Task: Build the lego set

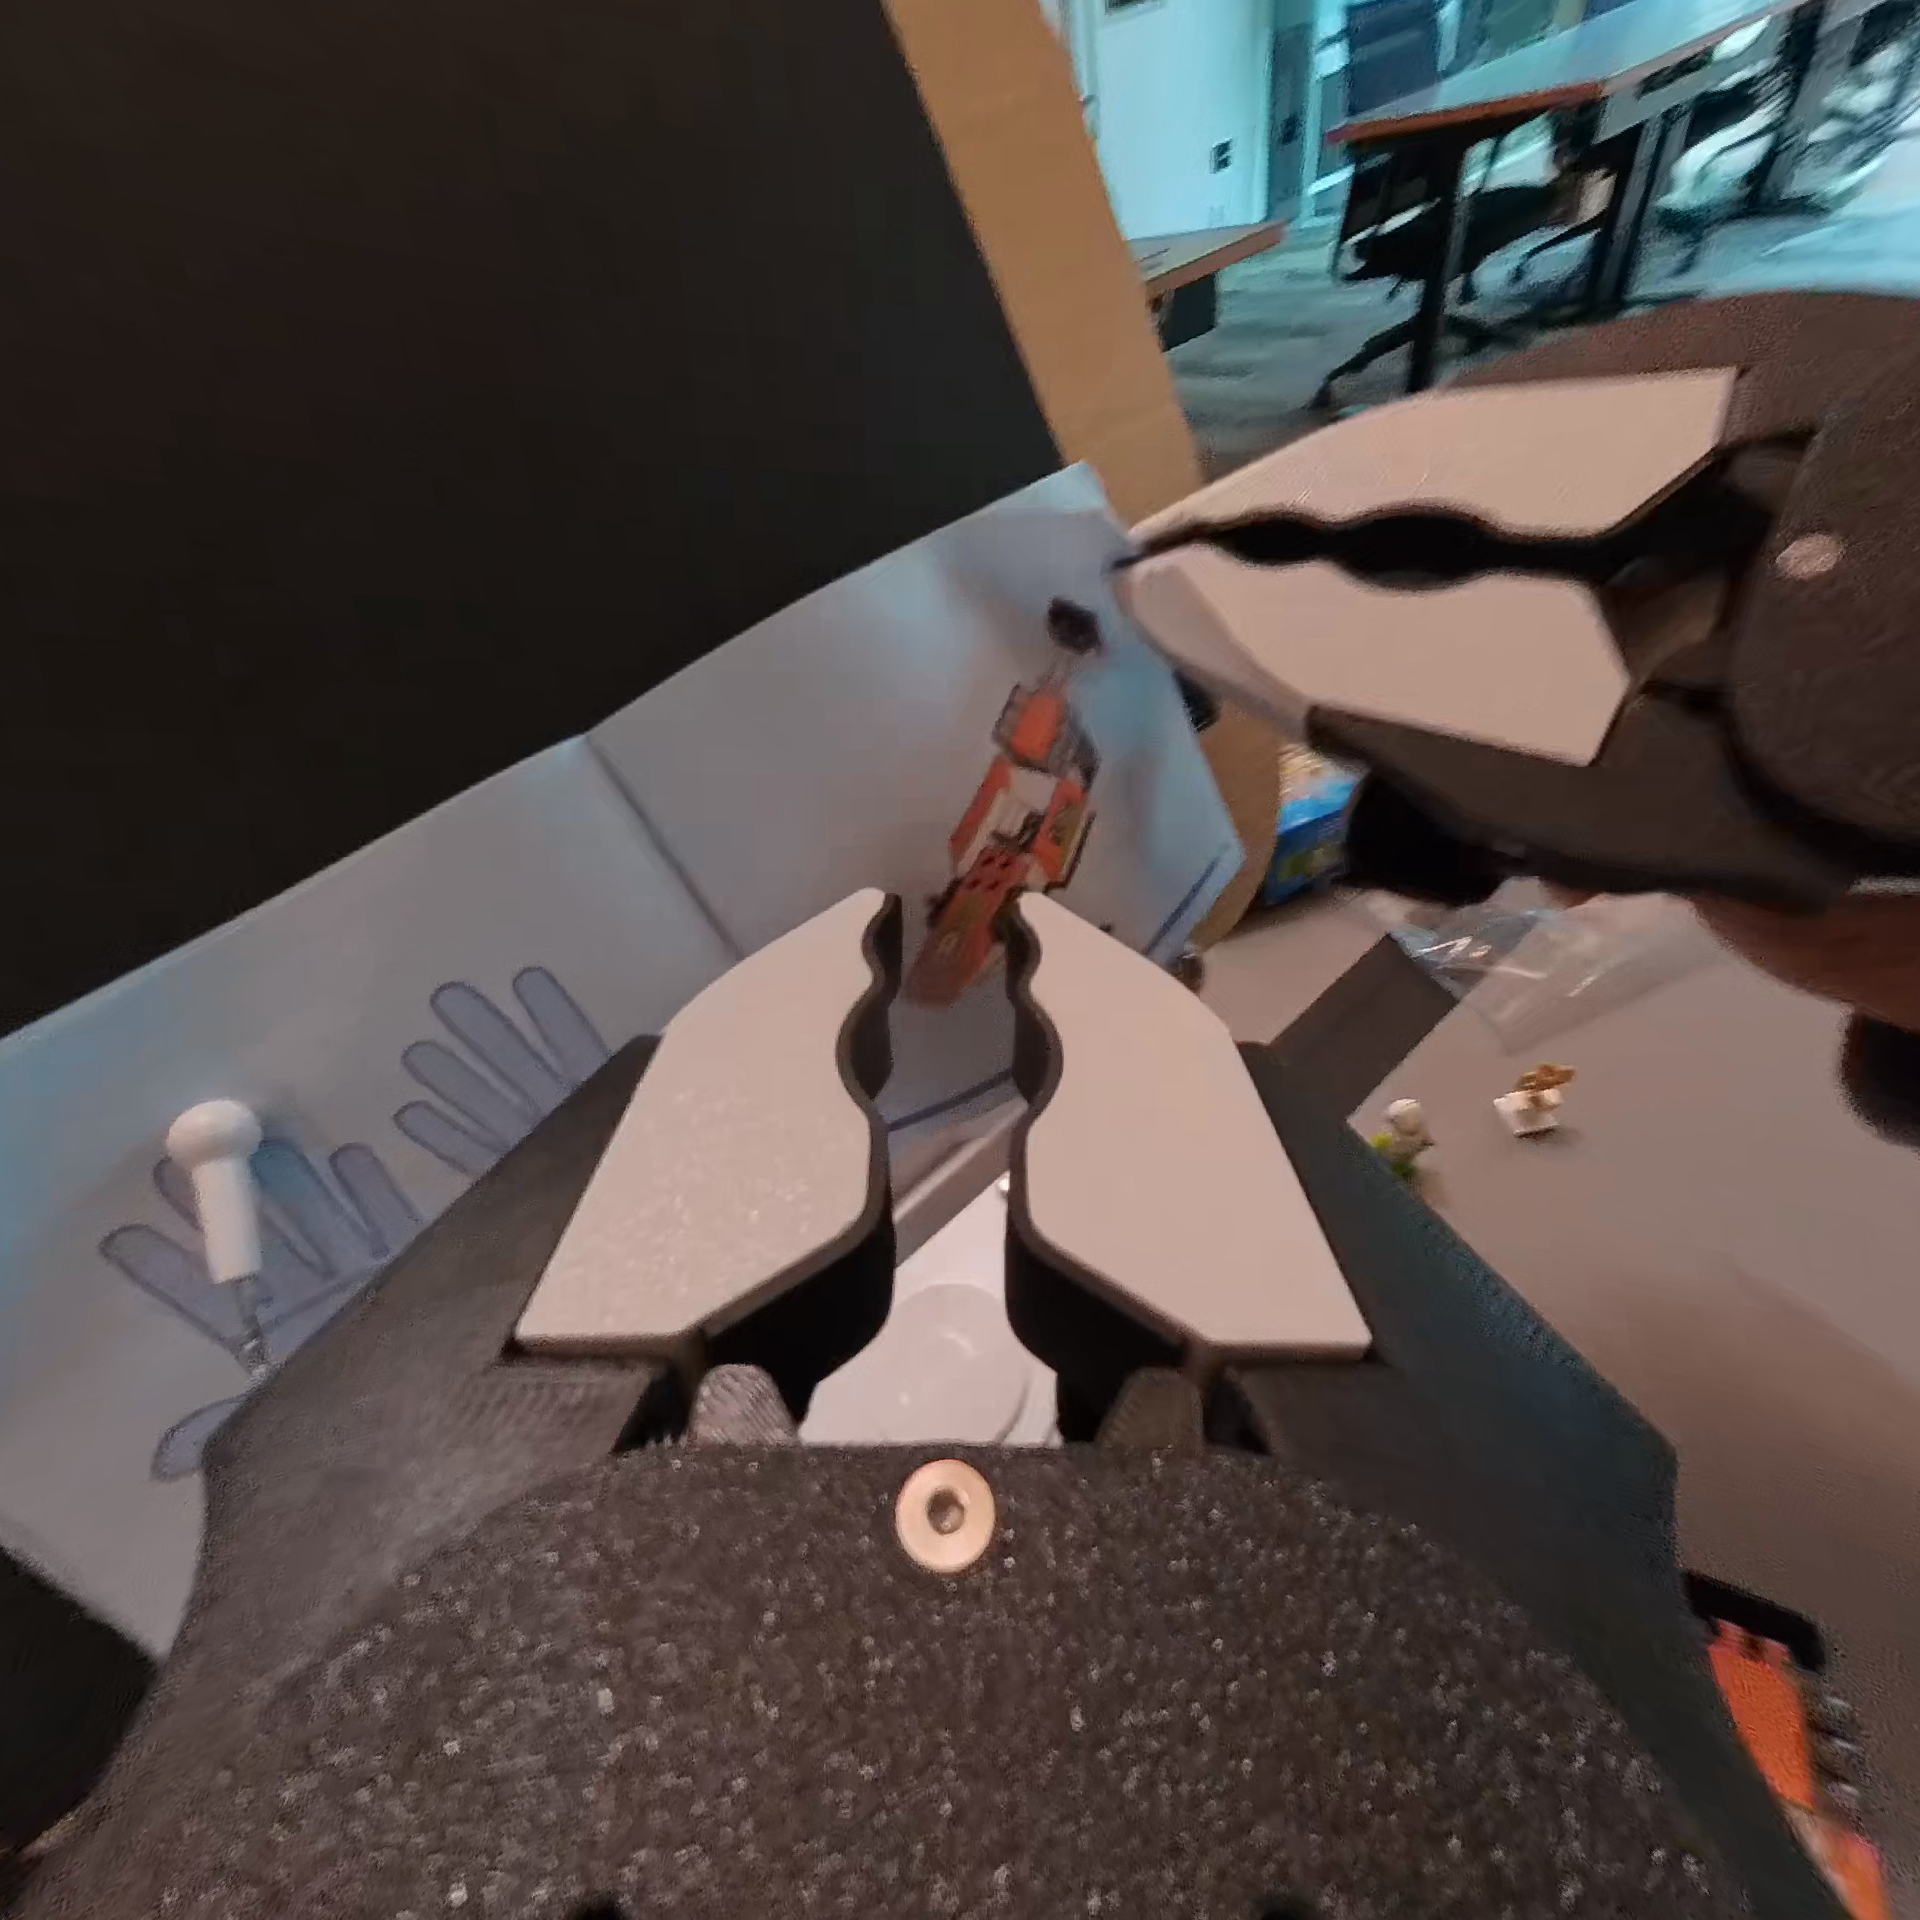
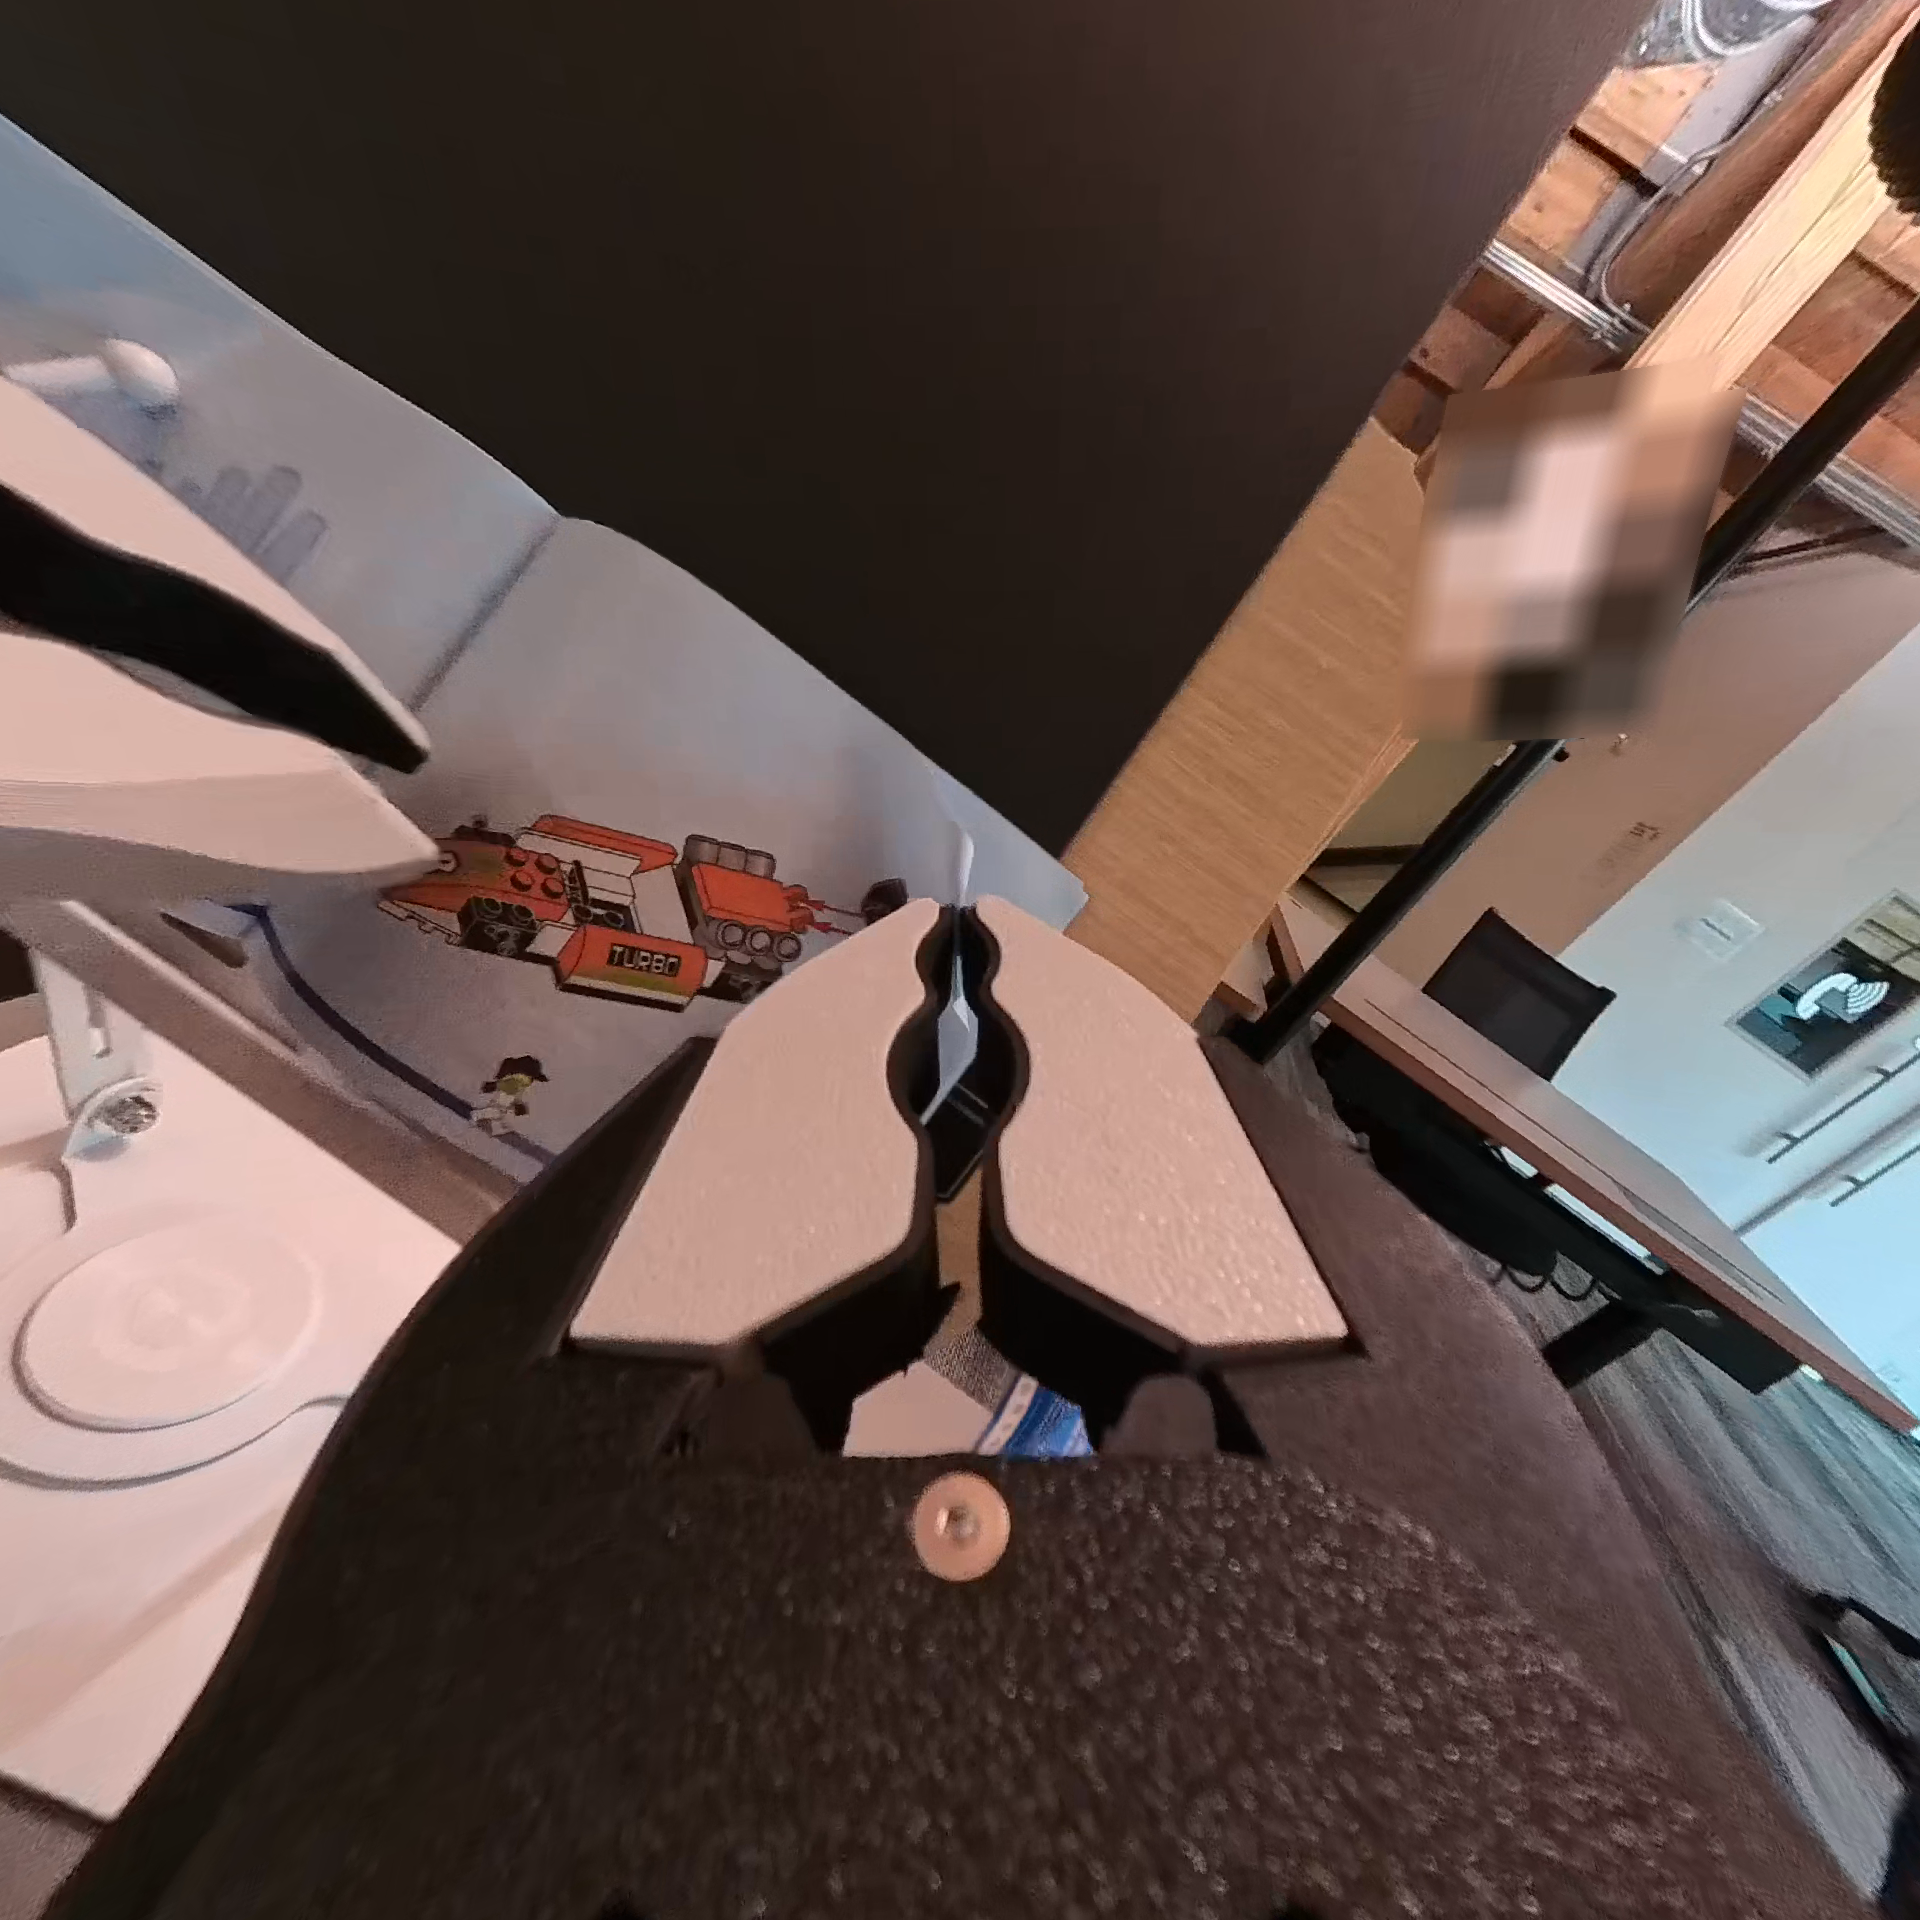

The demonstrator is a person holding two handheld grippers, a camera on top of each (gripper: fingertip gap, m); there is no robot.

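Observation:
The lego instruction booklet (image 1: 727,831) stands open and tilted, its pale blue page showing a drawing of an orange and white vehicle (image 1: 1029,821). My left gripper (image 1: 951,920) is open just in front of that page, with nothing between its pads. My right gripper (image 2: 961,914) is shut on the thin edge of a booklet page (image 2: 961,997). In the left wrist view the right gripper (image 1: 1127,566) pinches the page at its upper right edge. In the right wrist view the booklet (image 2: 623,707) lies to the left, and the left gripper (image 2: 416,800) is open by the drawing.
Two small minifigures (image 1: 1408,1132) (image 1: 1527,1101) stand on the dark table at right, near a clear plastic bag (image 1: 1496,956) and a blue box (image 1: 1309,831). A cardboard panel (image 1: 1039,208) rises behind the booklet. A white stand base (image 2: 156,1340) sits at lower left. About 9 cm separates my left fingertips from my right.

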